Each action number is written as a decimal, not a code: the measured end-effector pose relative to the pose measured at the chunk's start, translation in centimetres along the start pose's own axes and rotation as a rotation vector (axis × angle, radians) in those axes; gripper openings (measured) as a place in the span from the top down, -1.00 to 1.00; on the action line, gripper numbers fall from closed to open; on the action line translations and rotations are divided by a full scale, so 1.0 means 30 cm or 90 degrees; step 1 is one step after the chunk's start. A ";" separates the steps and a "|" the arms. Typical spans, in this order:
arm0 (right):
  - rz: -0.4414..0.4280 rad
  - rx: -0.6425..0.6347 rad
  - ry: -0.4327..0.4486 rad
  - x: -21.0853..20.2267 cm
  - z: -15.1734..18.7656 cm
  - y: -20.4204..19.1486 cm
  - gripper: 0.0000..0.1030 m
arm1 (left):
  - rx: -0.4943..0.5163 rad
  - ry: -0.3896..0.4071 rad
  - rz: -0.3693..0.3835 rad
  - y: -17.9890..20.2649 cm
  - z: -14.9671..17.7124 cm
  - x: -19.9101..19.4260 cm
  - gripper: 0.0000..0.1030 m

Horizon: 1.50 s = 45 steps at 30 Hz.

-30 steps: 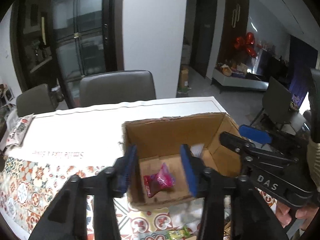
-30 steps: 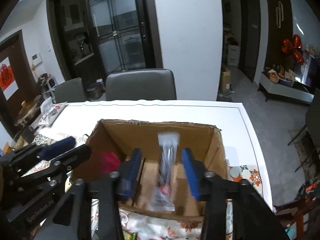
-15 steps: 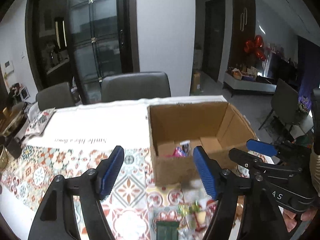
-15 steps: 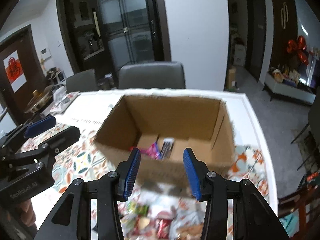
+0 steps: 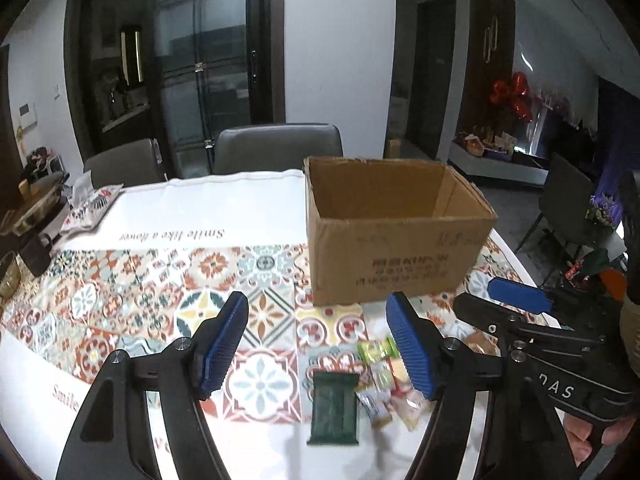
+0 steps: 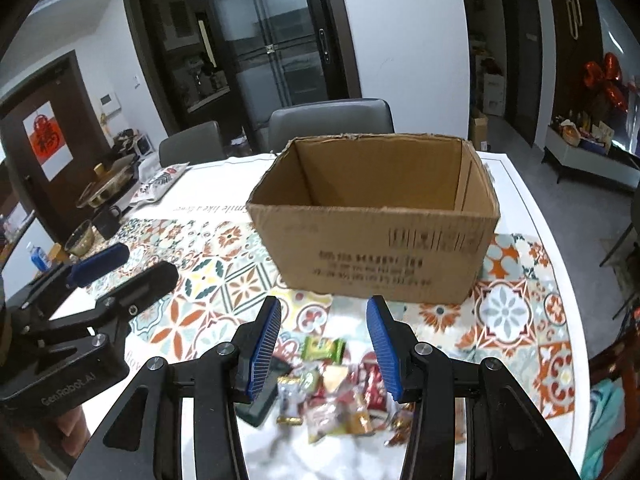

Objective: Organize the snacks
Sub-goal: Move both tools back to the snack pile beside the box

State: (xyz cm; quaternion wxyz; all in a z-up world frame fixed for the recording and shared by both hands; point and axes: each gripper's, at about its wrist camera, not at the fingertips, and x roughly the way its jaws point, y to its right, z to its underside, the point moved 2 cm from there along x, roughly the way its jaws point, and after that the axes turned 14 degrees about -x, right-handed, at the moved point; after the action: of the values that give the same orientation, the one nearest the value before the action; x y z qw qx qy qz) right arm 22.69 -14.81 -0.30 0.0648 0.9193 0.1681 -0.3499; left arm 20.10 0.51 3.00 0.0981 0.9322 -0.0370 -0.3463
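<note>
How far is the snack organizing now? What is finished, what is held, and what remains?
Done: cannot tell. The cardboard box stands open, but its floor is hidden in both views.
In hand: nothing. The left gripper and the right gripper both have open, empty jaws.
Left: the pile of wrapped snacks, including a dark green packet, lies on the tablecloth in front of the box.

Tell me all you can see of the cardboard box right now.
The cardboard box is plain brown corrugated card, rectangular, open at the top with a rough, torn-looking rim. It stands upright on the patterned tablecloth, toward the table's right side, with a grey chair behind it. Dark printing, too blurred to read, runs along its near wall. From this angle only its bare inner walls show; its floor and any contents are hidden. The snack pile lies in front of it, apart. Neither gripper touches it.
</note>
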 end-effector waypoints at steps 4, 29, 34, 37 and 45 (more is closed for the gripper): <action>-0.012 -0.011 0.002 -0.007 0.055 -0.041 -0.05 | 0.002 -0.002 -0.003 -0.006 0.072 -0.024 -0.37; -0.042 0.043 -0.108 0.133 0.340 -0.068 -0.26 | 0.007 -0.131 0.004 -0.067 0.348 0.130 -0.32; -0.043 0.045 -0.127 0.168 0.359 -0.063 -0.26 | 0.005 -0.157 0.010 -0.073 0.376 0.174 -0.29; -0.047 0.049 -0.138 0.190 0.370 -0.059 -0.26 | 0.002 -0.173 0.012 -0.077 0.389 0.206 -0.26; -0.048 0.051 -0.160 0.246 0.381 -0.054 -0.26 | -0.012 -0.212 0.007 -0.089 0.416 0.290 -0.16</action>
State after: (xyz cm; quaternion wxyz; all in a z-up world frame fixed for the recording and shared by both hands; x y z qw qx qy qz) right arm 20.17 -14.04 -13.74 0.0350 0.8630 0.1790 -0.4711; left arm 18.53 -0.04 -12.34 0.1014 0.8607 -0.0544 -0.4959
